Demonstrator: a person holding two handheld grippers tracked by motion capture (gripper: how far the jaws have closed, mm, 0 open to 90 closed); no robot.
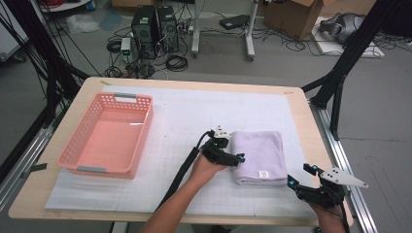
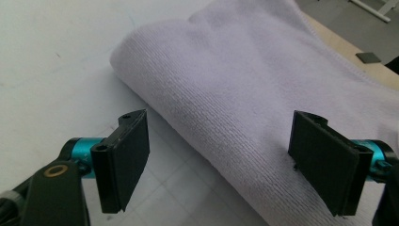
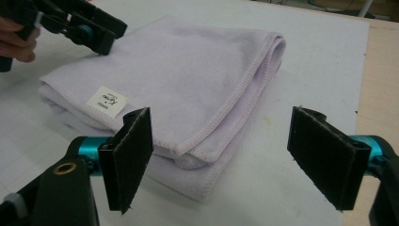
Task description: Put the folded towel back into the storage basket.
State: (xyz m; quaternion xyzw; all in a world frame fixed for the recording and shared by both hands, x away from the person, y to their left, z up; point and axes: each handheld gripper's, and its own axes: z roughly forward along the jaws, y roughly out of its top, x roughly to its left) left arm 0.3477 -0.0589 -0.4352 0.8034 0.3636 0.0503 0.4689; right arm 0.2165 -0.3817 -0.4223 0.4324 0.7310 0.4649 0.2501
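The folded lilac towel (image 1: 258,156) lies just ahead of both spread, empty grippers (image 2: 219,165) (image 3: 221,162); it is probably soft, light and floppy, so pinch its folded edge between the fingers (image 2: 123,157).

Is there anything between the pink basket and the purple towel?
Only bare white mat lies between the basket and the towel, as the high view shows; the left gripper is at the towel's edge.

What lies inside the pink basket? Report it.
The pink basket on the white mat shows a bare floor from above, apart from a faint pale glint near its far right wall. Whatever is beneath the basket is covered.
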